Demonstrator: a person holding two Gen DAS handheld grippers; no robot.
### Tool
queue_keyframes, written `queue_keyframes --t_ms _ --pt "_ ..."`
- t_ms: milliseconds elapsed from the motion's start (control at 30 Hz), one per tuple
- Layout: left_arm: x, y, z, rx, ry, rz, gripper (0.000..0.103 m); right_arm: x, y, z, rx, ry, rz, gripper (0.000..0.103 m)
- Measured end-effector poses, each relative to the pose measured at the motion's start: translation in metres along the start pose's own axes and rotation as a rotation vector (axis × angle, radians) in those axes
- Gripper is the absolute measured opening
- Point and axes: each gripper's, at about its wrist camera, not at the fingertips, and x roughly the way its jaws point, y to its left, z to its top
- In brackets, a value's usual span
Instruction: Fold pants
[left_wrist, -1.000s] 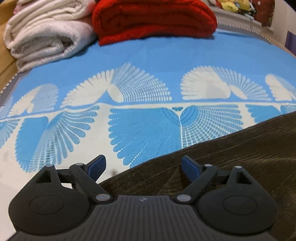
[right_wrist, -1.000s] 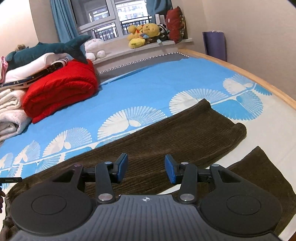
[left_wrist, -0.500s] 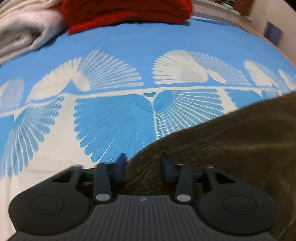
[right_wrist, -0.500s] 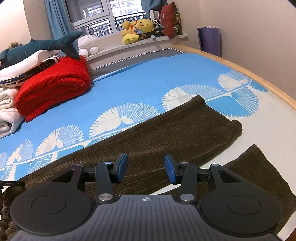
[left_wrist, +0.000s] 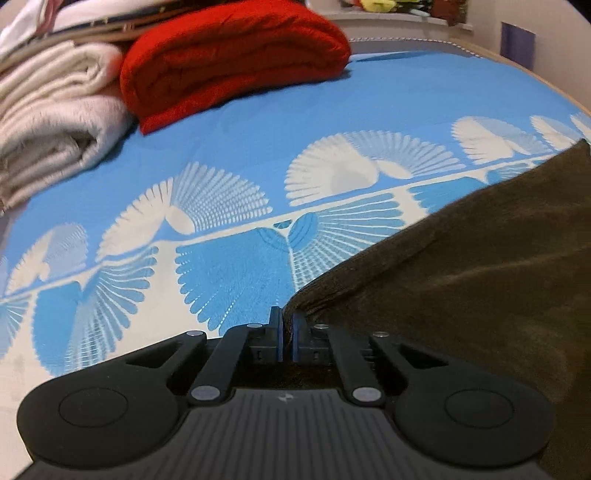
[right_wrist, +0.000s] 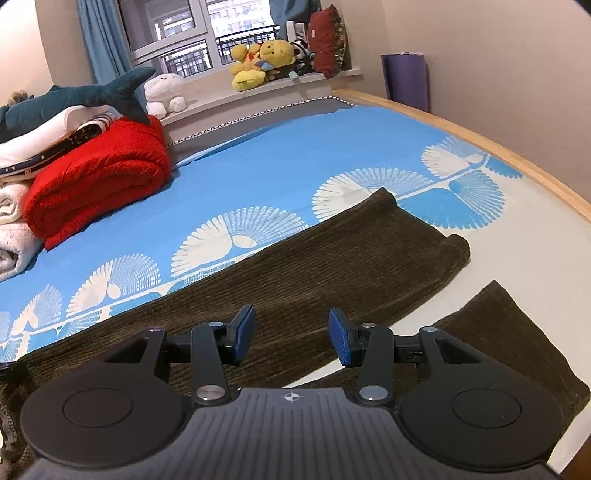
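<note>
A blue bedspread (right_wrist: 280, 162) with white fan shapes covers the bed. Across it lie the dark brown corduroy pants (right_wrist: 332, 251), one leg stretched flat toward the far right, the other leg's end lying nearer. A folded red blanket (left_wrist: 229, 55) sits at the far left beside cream towels (left_wrist: 48, 122). The left gripper (left_wrist: 287, 332) has its pads pinched tight on the pants' edge, which rises off the bed there. The right gripper (right_wrist: 291, 339) hovers above the pants, jaws partly apart, holding nothing.

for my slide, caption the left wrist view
Left gripper shut on the brown pants edge, lifting it off the blue bedspread.
</note>
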Motion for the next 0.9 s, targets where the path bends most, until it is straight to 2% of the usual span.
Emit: queue_keyframes --t_ms 200,333,433,500,533,567,633,700,767,800,900 --pt "-0.087 -0.031 -0.025 0.067 -0.043 -0.026 0.004 -0.011 -0.007 -0.003 0.046 -0.004 0.004 0.046" --pt "-0.146 -0.051 -0.075 0.066 -0.099 -0.063 0.004 -0.021 -0.012 -0.008 0.078 0.001 0.016 0.046" --pt "-0.161 -0.066 -0.12 0.048 -0.118 -0.098 0.004 -0.027 -0.016 -0.012 0.082 0.005 0.02 0.046" --pt "-0.153 -0.072 -0.139 0.03 -0.063 -0.129 0.005 -0.032 -0.019 -0.014 0.083 0.002 0.017 0.046" --pt "-0.151 -0.072 -0.14 0.018 -0.034 -0.139 0.009 -0.033 -0.021 -0.015 0.083 0.002 0.01 0.046" --pt "-0.151 -0.067 -0.14 -0.026 -0.034 -0.15 0.014 -0.034 -0.024 -0.016 0.087 0.004 0.004 0.046" --pt "-0.148 -0.046 -0.143 -0.176 -0.007 -0.211 0.038 -0.036 -0.031 -0.018 0.114 0.015 -0.001 0.046" --pt "-0.145 -0.016 -0.15 -0.373 0.03 -0.268 0.041 -0.037 -0.037 -0.021 0.145 0.031 0.001 0.046" --pt "-0.142 0.006 -0.158 -0.526 0.059 -0.305 0.044 -0.039 -0.041 -0.022 0.161 0.033 0.003 0.046" --pt "-0.138 0.015 -0.161 -0.587 0.08 -0.328 0.049 -0.04 -0.041 -0.023 0.161 0.029 0.002 0.046" --pt "-0.122 0.023 -0.164 -0.651 0.166 -0.355 0.052 -0.04 -0.04 -0.025 0.151 0.029 0.002 0.046"
